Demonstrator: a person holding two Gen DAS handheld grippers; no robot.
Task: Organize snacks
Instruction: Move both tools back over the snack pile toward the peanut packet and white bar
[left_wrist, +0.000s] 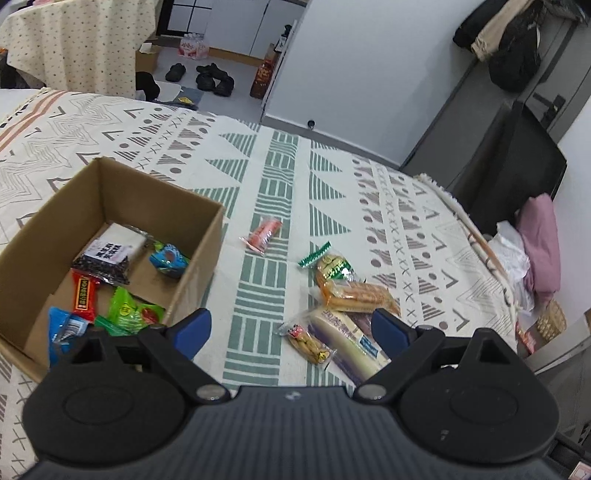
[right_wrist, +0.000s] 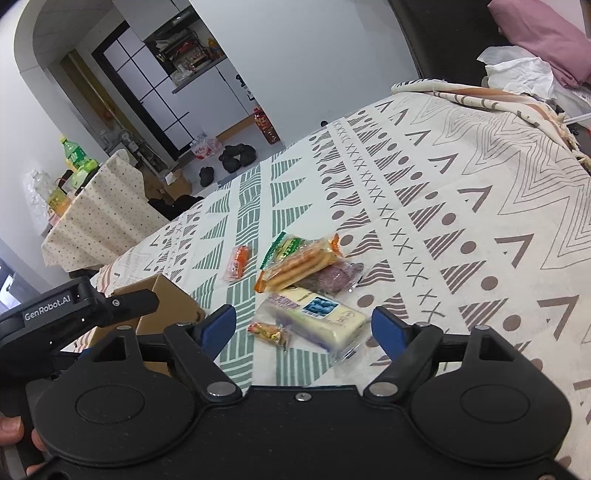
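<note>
Cardboard box (right_wrist: 162, 299) behind left tool (right_wrist: 74, 314)

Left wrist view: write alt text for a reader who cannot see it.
An open left claw hangs empty over a patterned cloth, between a cardboard box holding several wrapped snacks on its left and a loose cluster of snack packets on its right. One orange packet lies apart, farther off.

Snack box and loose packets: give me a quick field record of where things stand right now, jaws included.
box: open cardboard box on the patterned cloth, several packets inside
loose packets: cluster on the cloth beside the box, including white bar with blue picture, long biscuit pack, small peanut pack
stray packet: orange one lying apart, nearer the box
left gripper: jaws open, nothing between
right gripper: jaws open, nothing gripped
</note>
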